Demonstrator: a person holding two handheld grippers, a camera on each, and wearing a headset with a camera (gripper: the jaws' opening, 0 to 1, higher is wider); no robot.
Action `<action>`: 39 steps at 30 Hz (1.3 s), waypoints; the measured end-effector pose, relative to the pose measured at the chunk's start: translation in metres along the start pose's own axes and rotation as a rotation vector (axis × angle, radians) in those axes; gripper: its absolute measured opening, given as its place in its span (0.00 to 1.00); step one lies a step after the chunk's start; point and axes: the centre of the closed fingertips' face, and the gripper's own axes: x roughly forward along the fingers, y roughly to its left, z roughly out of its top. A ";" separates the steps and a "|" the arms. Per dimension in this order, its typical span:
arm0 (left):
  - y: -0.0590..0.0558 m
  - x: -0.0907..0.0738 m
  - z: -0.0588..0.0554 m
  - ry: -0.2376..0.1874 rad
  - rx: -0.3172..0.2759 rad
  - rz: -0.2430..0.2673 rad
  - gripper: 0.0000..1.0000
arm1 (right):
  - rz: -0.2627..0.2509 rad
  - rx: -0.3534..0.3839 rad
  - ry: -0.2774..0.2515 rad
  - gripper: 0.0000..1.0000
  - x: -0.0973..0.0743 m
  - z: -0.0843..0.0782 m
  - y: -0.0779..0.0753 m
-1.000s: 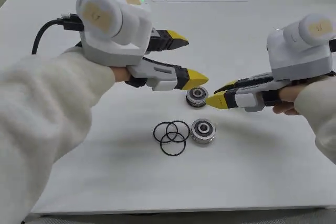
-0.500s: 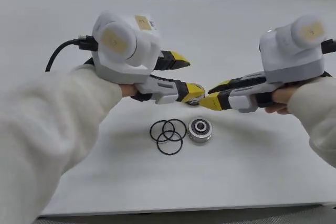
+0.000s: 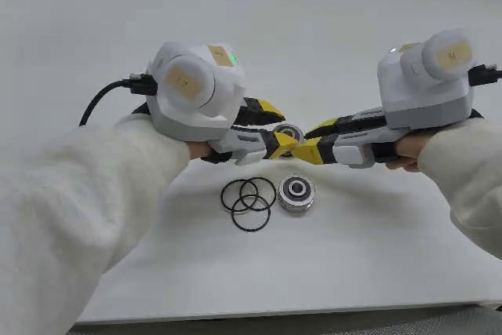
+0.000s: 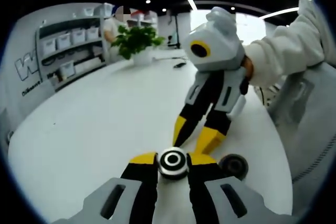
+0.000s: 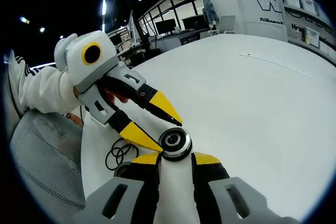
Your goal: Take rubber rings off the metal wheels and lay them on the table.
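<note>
Left gripper advanced, fingers gripping wheel

The metal wheels look shiny, the rubber rings matt.

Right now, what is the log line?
left gripper: flanks far wheel, grip unclear | right gripper: open | rings: three on table
</note>
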 end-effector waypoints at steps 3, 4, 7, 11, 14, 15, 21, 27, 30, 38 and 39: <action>0.002 0.001 -0.001 -0.001 -0.006 0.009 0.21 | 0.000 -0.010 0.001 0.19 0.001 0.000 0.001; 0.002 0.001 -0.001 -0.002 -0.009 0.011 0.20 | 0.001 -0.014 0.002 0.18 0.001 -0.001 0.001; 0.002 0.002 -0.004 0.001 -0.014 0.012 0.18 | -0.005 -0.030 0.008 0.17 0.002 -0.002 0.000; 0.000 0.001 -0.005 -0.008 -0.038 0.007 0.15 | -0.005 -0.037 0.006 0.16 0.002 -0.002 0.000; 0.001 0.001 -0.005 -0.015 -0.047 0.009 0.15 | -0.011 -0.065 0.014 0.14 0.002 -0.004 -0.001; 0.001 0.001 -0.005 -0.018 -0.057 0.010 0.15 | -0.016 -0.072 0.020 0.12 0.001 -0.005 -0.002; 0.001 0.001 -0.006 -0.032 -0.081 0.012 0.14 | -0.019 -0.080 0.020 0.05 0.001 -0.006 -0.003; 0.000 0.001 -0.006 -0.038 -0.084 0.015 0.14 | -0.024 -0.066 0.020 0.01 0.001 -0.005 -0.006; -0.001 0.000 -0.007 -0.042 -0.082 0.012 0.14 | -0.031 -0.012 0.021 0.00 0.001 -0.005 -0.008; -0.001 0.000 -0.008 -0.038 -0.065 0.021 0.13 | -0.058 0.122 0.034 0.00 0.001 -0.005 -0.013; -0.001 -0.001 -0.008 -0.040 -0.066 0.020 0.13 | -0.058 0.138 0.032 0.00 0.000 -0.004 -0.013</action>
